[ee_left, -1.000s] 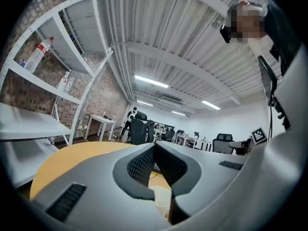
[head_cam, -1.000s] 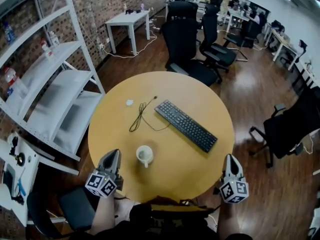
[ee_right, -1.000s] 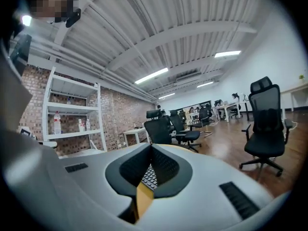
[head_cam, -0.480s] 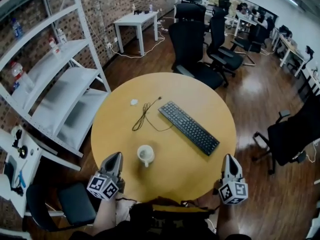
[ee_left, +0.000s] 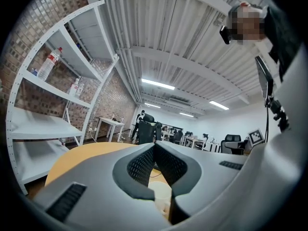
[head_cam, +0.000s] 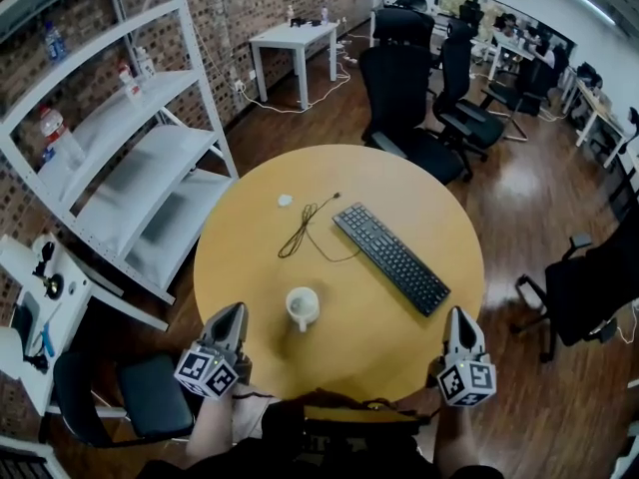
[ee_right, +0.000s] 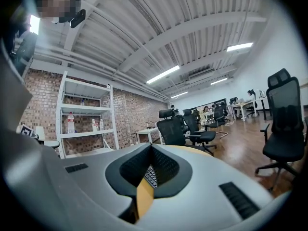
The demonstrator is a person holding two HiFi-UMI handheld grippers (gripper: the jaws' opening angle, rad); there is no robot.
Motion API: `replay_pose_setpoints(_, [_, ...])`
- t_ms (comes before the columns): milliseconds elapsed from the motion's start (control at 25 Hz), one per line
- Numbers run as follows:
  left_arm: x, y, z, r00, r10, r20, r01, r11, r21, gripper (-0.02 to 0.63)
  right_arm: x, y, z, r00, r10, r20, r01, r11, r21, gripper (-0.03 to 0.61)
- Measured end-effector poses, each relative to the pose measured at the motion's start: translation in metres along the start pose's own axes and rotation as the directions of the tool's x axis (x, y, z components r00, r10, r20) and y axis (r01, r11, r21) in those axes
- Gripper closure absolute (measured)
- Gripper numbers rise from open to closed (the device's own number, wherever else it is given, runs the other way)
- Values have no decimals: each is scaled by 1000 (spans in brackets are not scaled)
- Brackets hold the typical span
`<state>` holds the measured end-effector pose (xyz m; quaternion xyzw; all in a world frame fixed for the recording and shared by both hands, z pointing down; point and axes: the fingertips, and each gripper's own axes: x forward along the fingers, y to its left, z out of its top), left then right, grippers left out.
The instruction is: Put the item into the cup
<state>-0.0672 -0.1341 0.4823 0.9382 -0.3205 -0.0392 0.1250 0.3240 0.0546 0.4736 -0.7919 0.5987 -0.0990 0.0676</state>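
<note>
A round wooden table (head_cam: 349, 173) fills the middle of the head view. On it stands a white cup (head_cam: 302, 306), upright and near the person's edge, its handle turned toward the person. The small white item (head_cam: 286, 200) lies on the far left part of the tabletop, well apart from the cup and just beside the far end of a loose black cable (head_cam: 305, 230) (too small to tell what it is). A black keyboard (head_cam: 391, 257) lies diagonally to the right of the cable.

The left gripper (head_cam: 233, 313) hangs at the table's near left edge, near the cup and to its left. Its own view shows the jaws brought together at the tips with nothing held; the cup shows low beyond them. The right gripper (head_cam: 456, 316) hangs at the near right edge, well apart from the cup. Its jaws are also closed tip to tip and hold nothing, with the keyboard and bare tabletop beyond.

A white shelving unit (head_cam: 130, 158) stands against the brick wall at left, and black office chairs (head_cam: 399, 78) stand beyond the table.
</note>
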Motion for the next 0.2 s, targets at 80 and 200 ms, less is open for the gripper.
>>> replay_pose_setpoints(80, [-4, 2, -2, 1000, 11, 3, -11, 1000, 3, 621, 3, 2, 0, 1000, -6, 1, 6, 1000, -5, 574])
replay_pose_setpoints(200, [-8, 3, -5, 1000, 16, 2, -16, 1000, 5, 621, 5, 5, -1, 1000, -2, 4, 2, 1000, -7, 574])
